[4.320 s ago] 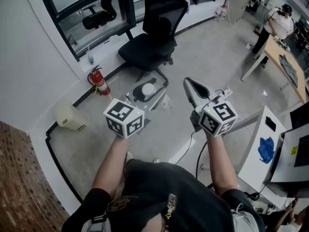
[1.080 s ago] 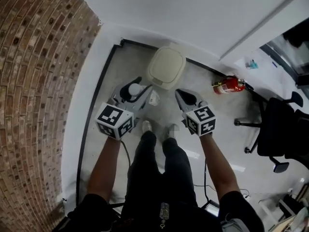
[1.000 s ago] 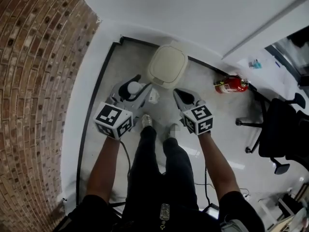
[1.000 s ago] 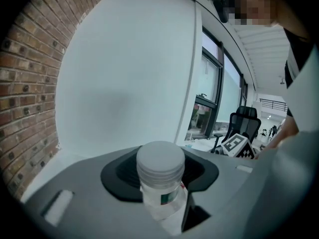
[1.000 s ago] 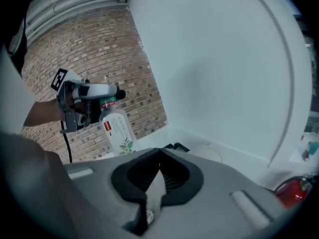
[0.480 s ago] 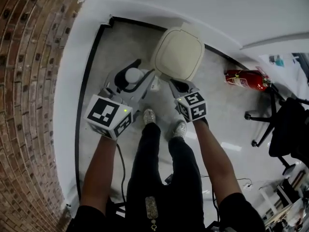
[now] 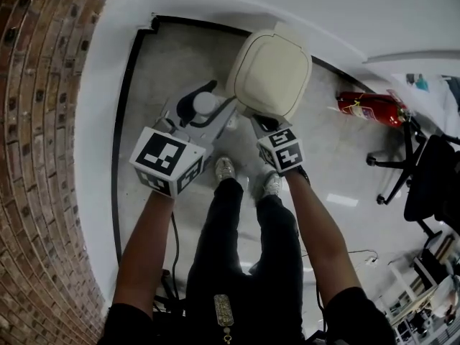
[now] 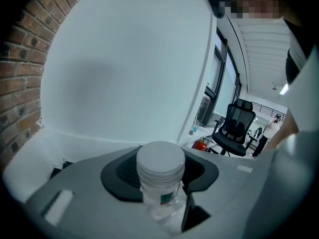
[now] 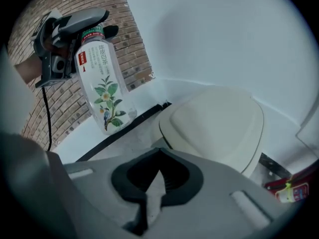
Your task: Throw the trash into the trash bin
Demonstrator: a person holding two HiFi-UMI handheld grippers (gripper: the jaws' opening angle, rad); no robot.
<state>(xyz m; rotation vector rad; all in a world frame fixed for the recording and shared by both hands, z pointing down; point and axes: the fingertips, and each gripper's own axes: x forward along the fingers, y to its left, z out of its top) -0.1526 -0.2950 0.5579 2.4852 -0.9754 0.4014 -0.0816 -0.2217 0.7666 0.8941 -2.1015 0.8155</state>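
Note:
A clear tea bottle [image 7: 205, 103] with a white cap and a leaf label is clamped at its neck in my left gripper [image 7: 203, 113], left of the trash bin. In the right gripper view the bottle [image 9: 104, 83] hangs tilted from those jaws. From the left gripper view I see its cap [image 8: 160, 159] end on. The cream trash bin [image 7: 272, 74] stands against the white wall with its lid down. My right gripper [image 7: 261, 125] is shut and empty, its tips at the lid's near edge [image 9: 219, 128]; whether they touch it cannot be told.
A brick wall [image 7: 43, 121] runs along the left and a white wall [image 7: 359, 13] behind the bin. A red fire extinguisher [image 7: 374, 108] lies right of the bin, with a black office chair [image 7: 431, 185] beyond. The person's shoes [image 7: 224, 168] are just behind the grippers.
Both grippers have sunk toward the bin, which now looks larger. The right gripper's tips have come up to the lid's near edge. The bottle stays in the left gripper.

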